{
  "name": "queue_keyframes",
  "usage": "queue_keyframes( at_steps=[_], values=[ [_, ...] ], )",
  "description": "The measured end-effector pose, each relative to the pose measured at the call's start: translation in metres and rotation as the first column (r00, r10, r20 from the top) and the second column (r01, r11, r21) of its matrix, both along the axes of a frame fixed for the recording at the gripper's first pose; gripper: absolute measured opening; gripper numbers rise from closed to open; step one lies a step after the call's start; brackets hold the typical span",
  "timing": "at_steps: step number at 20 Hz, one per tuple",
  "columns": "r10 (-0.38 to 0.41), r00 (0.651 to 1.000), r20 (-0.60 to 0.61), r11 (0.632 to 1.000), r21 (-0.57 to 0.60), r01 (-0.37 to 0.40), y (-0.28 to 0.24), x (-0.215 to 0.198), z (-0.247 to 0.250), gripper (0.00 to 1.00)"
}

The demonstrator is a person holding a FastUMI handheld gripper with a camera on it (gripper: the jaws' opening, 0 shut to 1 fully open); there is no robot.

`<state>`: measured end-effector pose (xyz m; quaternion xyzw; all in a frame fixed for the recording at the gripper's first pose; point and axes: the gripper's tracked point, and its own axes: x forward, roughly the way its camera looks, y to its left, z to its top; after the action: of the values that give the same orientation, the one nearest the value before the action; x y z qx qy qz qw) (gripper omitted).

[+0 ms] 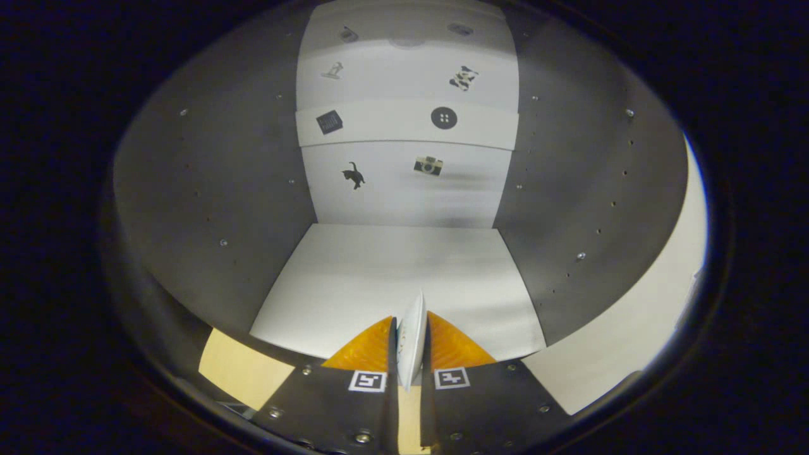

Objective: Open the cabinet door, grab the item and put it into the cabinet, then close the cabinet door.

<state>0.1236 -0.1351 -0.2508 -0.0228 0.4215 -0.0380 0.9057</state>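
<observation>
White plate [412, 338] held on edge, jaws of the gripper [411, 344] closed on it, just at the cabinet [221, 189] mouth, above the cabinet floor [392, 272]. Risk: thin-rim grip, plate may slip or tip w/ sudden release & clatter inside cabinet.

Ahead of the tongs [411, 341], the cabinet [208, 208] stands open, its white floor [379, 278] bare between 2 dark side walls.

We see our gripper [411, 344] clamped on a thin white item [411, 341], poised before the open cabinet's floor [392, 278].
</observation>
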Motion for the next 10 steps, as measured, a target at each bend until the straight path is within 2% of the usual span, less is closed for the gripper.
queue_keyframes(
  at_steps=[4, 6, 8, 10],
  values=[
    [-0.002, 0.999, -0.032, 1.000, 0.030, 0.003, 0.003, 0.006, -0.008, 0.13],
    [-0.004, 1.000, -0.030, 0.999, 0.045, 0.006, 0.006, 0.010, -0.008, 0.18],
    [-0.005, 1.000, -0.012, 0.999, 0.047, 0.005, 0.006, 0.015, -0.007, 0.29],
    [-0.007, 1.000, 0.009, 0.999, 0.043, 0.007, 0.007, 0.018, -0.005, 0.29]
  ],
)
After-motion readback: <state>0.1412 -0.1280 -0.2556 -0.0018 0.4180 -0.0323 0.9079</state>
